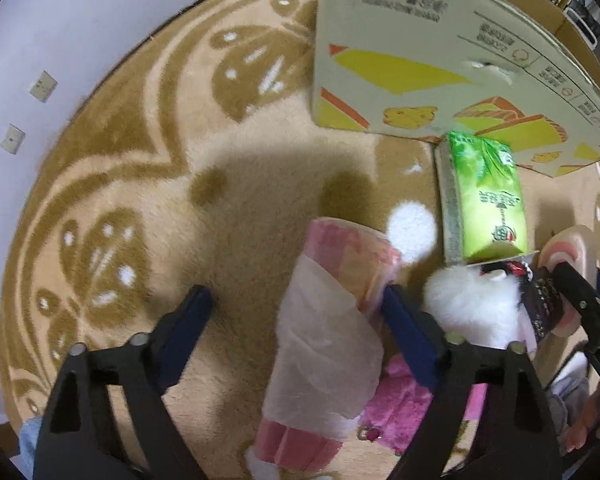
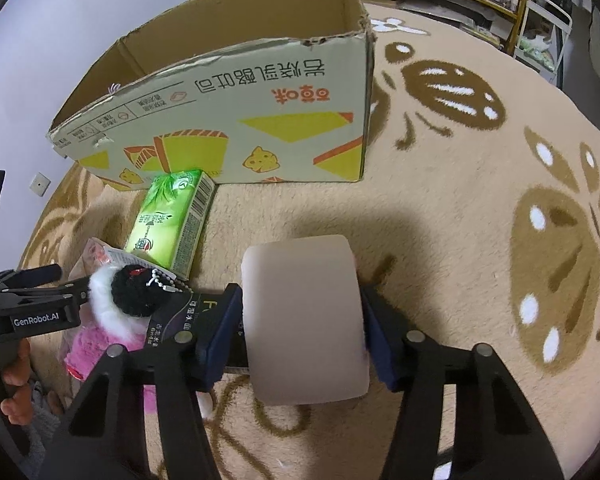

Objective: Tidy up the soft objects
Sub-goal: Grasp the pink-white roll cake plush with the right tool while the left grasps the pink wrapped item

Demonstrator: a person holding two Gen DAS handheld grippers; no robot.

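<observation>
Right wrist view is showing the right gripper clenching a pale foam block, pads pressing both sides. Left gripper is standing released, straddling a pink tissue roll with only one pad touching. Squeezing gently and lifting straight should be keeping the foam from popping out. Cardboard box is sitting just beyond on the carpet, its torn rim needing clearance; a green tissue pack is crowding its near wall.
</observation>
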